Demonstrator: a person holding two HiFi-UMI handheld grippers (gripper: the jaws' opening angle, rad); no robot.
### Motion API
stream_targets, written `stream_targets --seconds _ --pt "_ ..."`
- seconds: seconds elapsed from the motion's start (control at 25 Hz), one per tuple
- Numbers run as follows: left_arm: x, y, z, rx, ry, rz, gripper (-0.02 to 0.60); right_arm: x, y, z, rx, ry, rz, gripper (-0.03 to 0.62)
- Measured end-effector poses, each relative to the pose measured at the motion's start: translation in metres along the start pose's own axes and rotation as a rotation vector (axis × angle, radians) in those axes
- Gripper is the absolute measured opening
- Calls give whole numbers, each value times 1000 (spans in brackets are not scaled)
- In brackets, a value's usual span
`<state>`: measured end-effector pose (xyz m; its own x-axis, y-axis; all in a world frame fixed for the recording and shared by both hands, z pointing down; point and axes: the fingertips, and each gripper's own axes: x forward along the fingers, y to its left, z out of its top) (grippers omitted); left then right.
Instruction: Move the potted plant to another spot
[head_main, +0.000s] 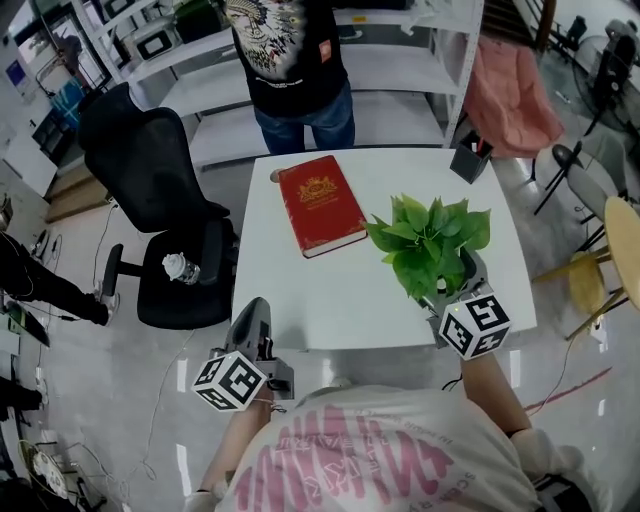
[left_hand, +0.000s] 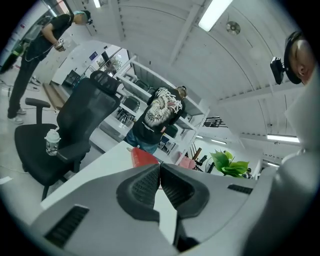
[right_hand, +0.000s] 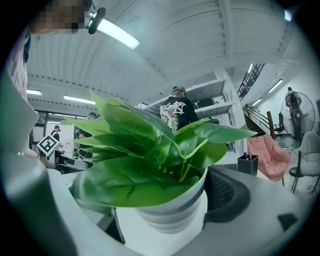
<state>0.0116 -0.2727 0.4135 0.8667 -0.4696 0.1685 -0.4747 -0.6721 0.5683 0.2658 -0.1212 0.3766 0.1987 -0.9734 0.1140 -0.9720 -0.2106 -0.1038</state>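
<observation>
The potted plant (head_main: 430, 240), green leaves in a ribbed white pot (right_hand: 172, 210), stands near the front right corner of the white table (head_main: 300, 300). My right gripper (head_main: 452, 282) reaches in from the table's front edge and is shut on the pot. In the right gripper view the pot fills the space between the jaws of this gripper (right_hand: 170, 200); the right pad (right_hand: 227, 195) presses its side, and leaves hide the left one. My left gripper (head_main: 254, 312) hangs off the table's front left edge, shut and empty (left_hand: 160, 167). From there the plant (left_hand: 227, 164) shows far right.
A red book (head_main: 320, 205) lies mid-table, left of the plant. A black pen holder (head_main: 470, 158) stands at the far right corner. A person (head_main: 295, 70) stands at the far edge. A black office chair (head_main: 160, 200) with a cup (head_main: 180, 268) stands left of the table.
</observation>
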Motion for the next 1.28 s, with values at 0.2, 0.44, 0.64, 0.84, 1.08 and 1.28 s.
stream_targets --seconds 0.2,0.44,0.64,0.84,1.08,1.28 --pt "-10 28 18 2 -17 -9 25 18 28 -2 14 -13 -7 529" --pt "-12 14 9 -28 -12 3 25 16 29 1 21 19 33 529" --pt "-15 18 4 -45 -17 32 25 25 37 -5 30 40 78 529" --pt "-31 55 8 -72 -38 72 25 56 73 -24 28 75 137 529" --pt "-40 53 4 -73 -58 131 25 76 77 -34 34 122 215 529" --pt "-45 45 -1 -74 -89 181 25 88 78 -35 26 152 294 529"
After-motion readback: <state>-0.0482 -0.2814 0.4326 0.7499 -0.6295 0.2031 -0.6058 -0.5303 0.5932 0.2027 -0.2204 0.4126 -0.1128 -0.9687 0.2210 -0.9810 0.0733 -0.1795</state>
